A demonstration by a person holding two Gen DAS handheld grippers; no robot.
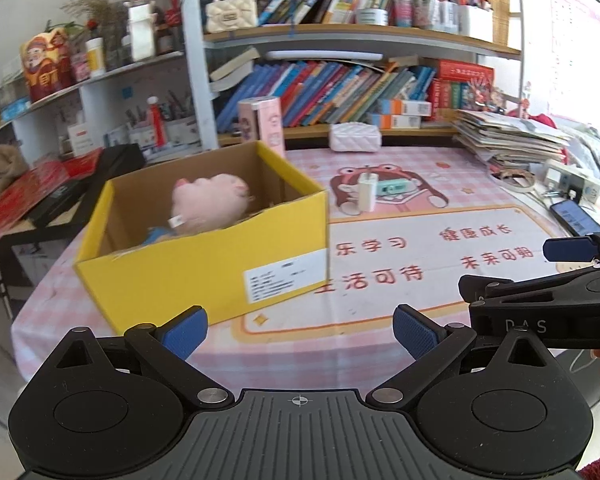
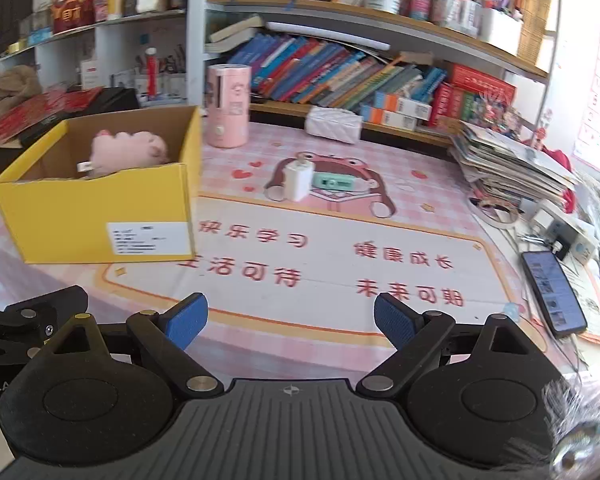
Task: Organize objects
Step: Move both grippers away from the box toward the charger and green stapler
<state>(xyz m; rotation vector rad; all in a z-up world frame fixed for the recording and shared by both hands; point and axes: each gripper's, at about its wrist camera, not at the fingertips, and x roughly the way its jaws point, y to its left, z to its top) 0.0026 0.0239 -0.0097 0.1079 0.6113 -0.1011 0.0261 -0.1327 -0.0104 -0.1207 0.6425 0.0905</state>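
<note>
A yellow cardboard box (image 1: 204, 256) stands on the pink table mat, and it also shows in the right wrist view (image 2: 96, 208). A pink plush toy (image 1: 208, 204) lies inside it, also seen from the right (image 2: 128, 152). A white charger block (image 2: 298, 180) and a mint-green small device (image 2: 336, 182) sit mid-table beyond the box; both show in the left wrist view, charger (image 1: 367, 192) and device (image 1: 394, 189). My left gripper (image 1: 300, 332) is open and empty, near the box's front corner. My right gripper (image 2: 290, 322) is open and empty over the mat.
A pink cylinder appliance (image 2: 228, 106) stands behind the box. A white quilted pouch (image 2: 332, 124) lies by the bookshelf. A stack of papers (image 2: 512, 164), a tape roll (image 2: 500, 216), a power strip and a phone (image 2: 552, 292) line the right side.
</note>
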